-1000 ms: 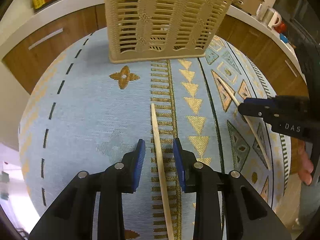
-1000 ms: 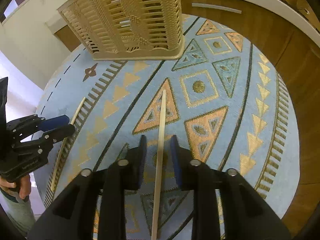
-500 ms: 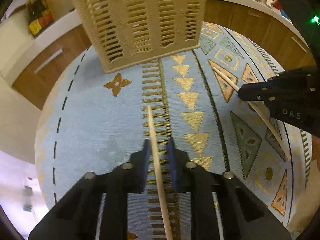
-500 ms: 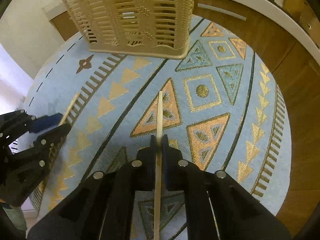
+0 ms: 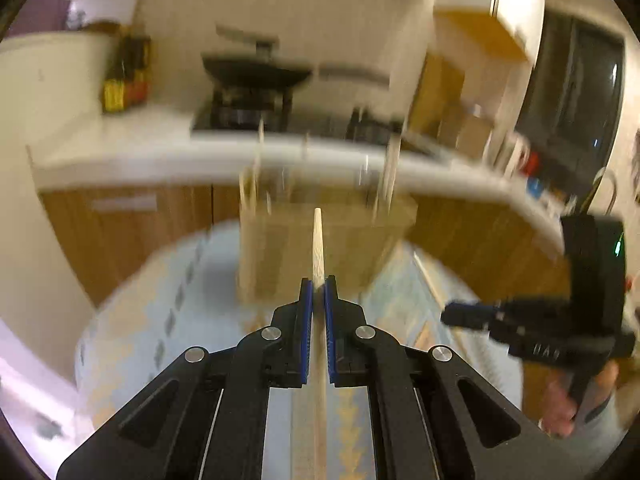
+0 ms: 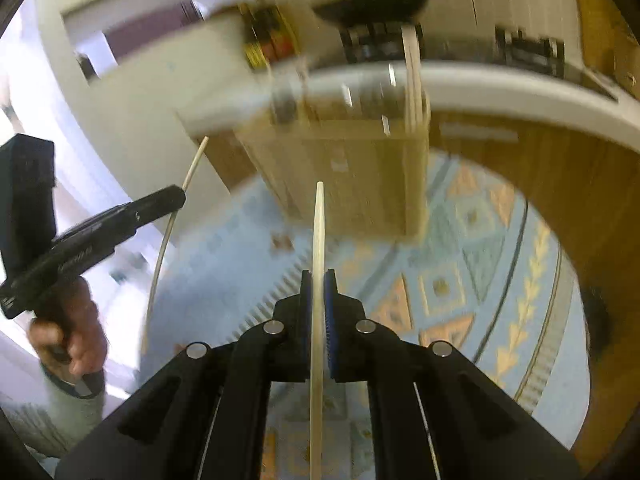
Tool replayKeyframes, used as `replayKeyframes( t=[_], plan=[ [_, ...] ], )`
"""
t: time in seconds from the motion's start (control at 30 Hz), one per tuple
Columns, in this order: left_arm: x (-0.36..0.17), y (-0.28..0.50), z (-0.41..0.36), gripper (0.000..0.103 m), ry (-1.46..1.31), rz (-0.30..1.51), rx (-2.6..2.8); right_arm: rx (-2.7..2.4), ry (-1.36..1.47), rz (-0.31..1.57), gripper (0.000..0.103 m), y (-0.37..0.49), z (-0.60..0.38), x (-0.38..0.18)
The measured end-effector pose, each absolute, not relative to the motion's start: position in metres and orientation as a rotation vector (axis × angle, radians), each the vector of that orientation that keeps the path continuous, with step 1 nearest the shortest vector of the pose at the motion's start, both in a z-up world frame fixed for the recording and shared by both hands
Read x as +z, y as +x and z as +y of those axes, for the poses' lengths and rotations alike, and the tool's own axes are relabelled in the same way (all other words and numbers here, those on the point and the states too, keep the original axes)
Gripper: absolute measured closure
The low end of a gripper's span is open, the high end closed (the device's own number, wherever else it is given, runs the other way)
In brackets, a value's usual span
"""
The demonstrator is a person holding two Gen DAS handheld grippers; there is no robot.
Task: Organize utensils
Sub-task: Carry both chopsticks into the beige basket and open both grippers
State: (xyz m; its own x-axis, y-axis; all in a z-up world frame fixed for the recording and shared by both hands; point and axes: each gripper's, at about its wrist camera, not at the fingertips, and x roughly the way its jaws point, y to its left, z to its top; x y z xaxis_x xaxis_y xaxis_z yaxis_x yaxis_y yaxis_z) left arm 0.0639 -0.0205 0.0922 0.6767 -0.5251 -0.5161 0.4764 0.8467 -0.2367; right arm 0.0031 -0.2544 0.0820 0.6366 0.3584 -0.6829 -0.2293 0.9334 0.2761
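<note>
My left gripper (image 5: 318, 286) is shut on a wooden chopstick (image 5: 318, 240) that points up toward the beige slotted utensil basket (image 5: 320, 248). My right gripper (image 6: 318, 278) is shut on a second chopstick (image 6: 319, 232), also raised off the table. The basket (image 6: 352, 176) stands ahead in the right wrist view, blurred, with several utensils sticking up from it. The right gripper shows at the right of the left wrist view (image 5: 452, 314); the left gripper shows at the left of the right wrist view (image 6: 176, 200), its chopstick (image 6: 172, 224) held aloft.
A round table with a blue patterned cloth (image 6: 480, 248) lies below. A white kitchen counter (image 5: 160, 148) with a stove and pan (image 5: 256, 72) runs behind the basket. Wooden cabinets (image 6: 560, 168) are below the counter.
Both grippers closed on their chopsticks and lifted them off the cloth, tilting upward so the view now faces the basket and counter. The frames are motion-blurred.
</note>
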Motion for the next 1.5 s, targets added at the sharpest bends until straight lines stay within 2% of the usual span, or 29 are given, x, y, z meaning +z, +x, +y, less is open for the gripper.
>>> replayKeyframes(
  t=[0.3,0.5,0.67,0.9,1.13,1.37,1.43,1.5],
  plan=[
    [0.162,0.105,-0.025,0.099,-0.208,0.335,-0.535,0.294,0.185,0.550,0.099,0.045,-0.271,0.151],
    [0.171,0.147,-0.034,0.099,-0.257,0.237,-0.539,0.237,0.178,0.465,0.099,0.088,-0.276,0.169],
    [0.166,0.173,-0.038,0.099,-0.262,0.192,-0.524,0.171,0.144,0.309,0.099,0.105,-0.272,0.178],
    [0.149,0.195,-0.041,0.099,-0.252,0.161,-0.490,0.019,0.079,0.153,0.099,0.122,-0.269,0.172],
    [0.131,0.203,-0.045,0.099,-0.222,0.119,-0.439,-0.053,0.143,0.116,0.099,0.136,-0.284,0.143],
    [0.117,0.199,-0.044,0.098,-0.208,0.116,-0.413,-0.024,0.096,0.166,0.099,0.133,-0.277,0.118],
    [0.116,0.192,-0.041,0.094,-0.204,0.120,-0.428,-0.013,0.103,0.175,0.098,0.126,-0.277,0.116],
    [0.116,0.188,-0.036,0.080,-0.215,0.136,-0.454,0.003,0.123,0.181,0.098,0.113,-0.282,0.117]
  ],
)
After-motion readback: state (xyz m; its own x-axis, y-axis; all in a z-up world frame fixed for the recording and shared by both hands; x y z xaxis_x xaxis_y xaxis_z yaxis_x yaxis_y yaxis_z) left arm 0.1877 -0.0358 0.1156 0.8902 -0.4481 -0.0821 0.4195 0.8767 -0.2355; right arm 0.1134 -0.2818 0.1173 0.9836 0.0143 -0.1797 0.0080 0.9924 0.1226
